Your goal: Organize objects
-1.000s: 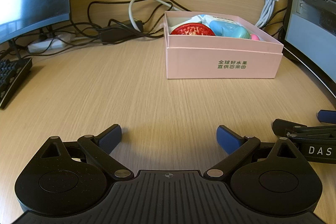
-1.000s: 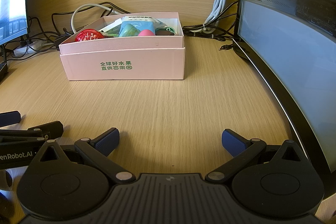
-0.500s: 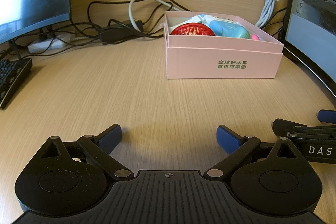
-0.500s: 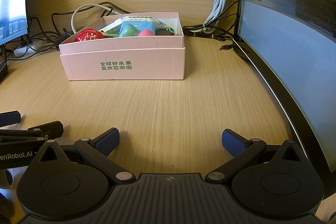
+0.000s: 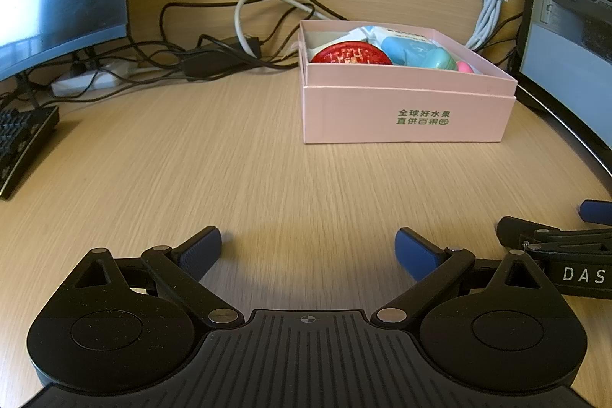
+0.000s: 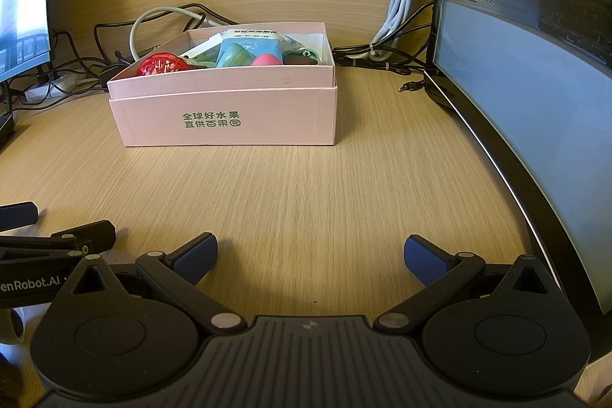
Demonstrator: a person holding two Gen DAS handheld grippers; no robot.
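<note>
A light wood-grain desk (image 6: 306, 186) carries a pink box (image 6: 229, 113) toward its back. Tangled cables (image 5: 183, 56) and a keyboard (image 5: 23, 144) lie at its left.

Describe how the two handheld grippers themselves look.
Both the left gripper and right gripper are matte black, with ribbed bases, round discs, silver pivot pins and blue textured fingertips. White lettering runs along their sides: "DAS", "enRobot.AI".
</note>
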